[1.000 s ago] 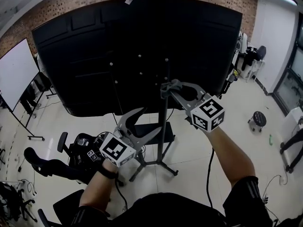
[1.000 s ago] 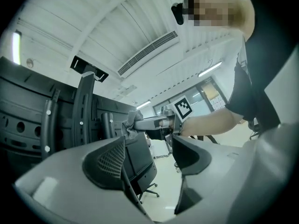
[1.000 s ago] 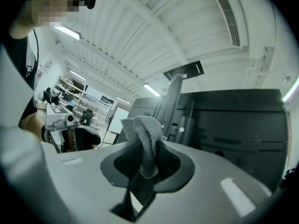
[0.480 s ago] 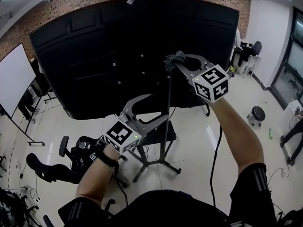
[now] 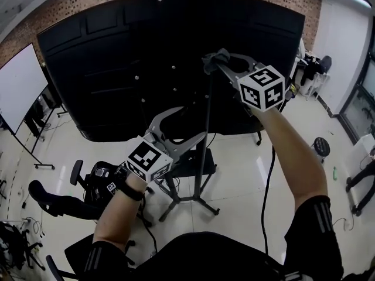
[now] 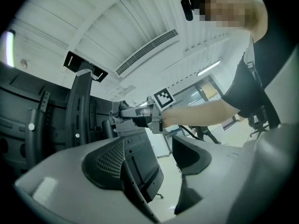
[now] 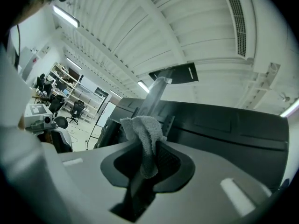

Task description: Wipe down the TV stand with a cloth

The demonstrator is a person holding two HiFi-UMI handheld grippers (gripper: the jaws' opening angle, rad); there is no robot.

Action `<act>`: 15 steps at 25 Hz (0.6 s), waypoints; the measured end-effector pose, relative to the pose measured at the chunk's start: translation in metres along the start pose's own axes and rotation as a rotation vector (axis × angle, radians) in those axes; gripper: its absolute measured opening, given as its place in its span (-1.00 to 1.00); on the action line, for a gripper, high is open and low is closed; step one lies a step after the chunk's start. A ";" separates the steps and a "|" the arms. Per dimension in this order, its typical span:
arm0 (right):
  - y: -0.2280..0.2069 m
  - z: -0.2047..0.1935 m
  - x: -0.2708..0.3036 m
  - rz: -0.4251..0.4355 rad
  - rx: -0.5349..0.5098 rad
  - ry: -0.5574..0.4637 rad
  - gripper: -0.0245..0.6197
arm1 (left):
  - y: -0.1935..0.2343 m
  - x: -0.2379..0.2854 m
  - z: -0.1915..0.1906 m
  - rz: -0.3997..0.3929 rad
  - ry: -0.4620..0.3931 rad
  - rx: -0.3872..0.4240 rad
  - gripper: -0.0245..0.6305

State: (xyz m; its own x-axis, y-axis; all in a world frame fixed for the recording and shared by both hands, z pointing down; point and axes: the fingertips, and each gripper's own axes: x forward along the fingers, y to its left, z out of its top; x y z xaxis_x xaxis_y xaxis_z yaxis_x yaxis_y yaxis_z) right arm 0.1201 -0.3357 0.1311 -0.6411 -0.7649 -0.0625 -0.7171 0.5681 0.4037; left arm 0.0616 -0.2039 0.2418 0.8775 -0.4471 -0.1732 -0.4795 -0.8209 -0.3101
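right gripper (image 5: 215, 62) is clamped on the crumpled grey terry cloth (image 7: 145, 130), held high at the black metal tv stand pole (image 5: 204, 139); left gripper (image 5: 188, 124) gapes wide, empty, lower beside the pole.

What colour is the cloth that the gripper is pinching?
The cloth is light grey; the right gripper view shows it best.

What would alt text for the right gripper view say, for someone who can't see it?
A grey cloth is pinched in the right tongs, its loose end drooping between them. Behind rise the black back of a TV and a pale stand post, under a white ceiling.
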 end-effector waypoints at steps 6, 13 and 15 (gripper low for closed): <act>-0.007 -0.023 0.015 0.033 0.025 0.043 -0.72 | 0.003 0.011 -0.017 0.039 0.036 -0.009 0.11; -0.004 -0.054 0.014 0.063 0.044 0.060 -0.72 | -0.001 0.016 -0.040 0.062 0.063 -0.026 0.11; 0.001 -0.066 0.013 0.071 0.047 0.072 -0.72 | 0.000 0.015 -0.048 0.070 0.072 -0.039 0.11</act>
State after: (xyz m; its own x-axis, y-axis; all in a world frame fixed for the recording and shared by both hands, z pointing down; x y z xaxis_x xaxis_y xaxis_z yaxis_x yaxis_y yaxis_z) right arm 0.1290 -0.3653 0.1904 -0.6705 -0.7413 0.0309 -0.6839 0.6336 0.3616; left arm 0.0753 -0.2274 0.2842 0.8406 -0.5271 -0.1250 -0.5403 -0.7995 -0.2625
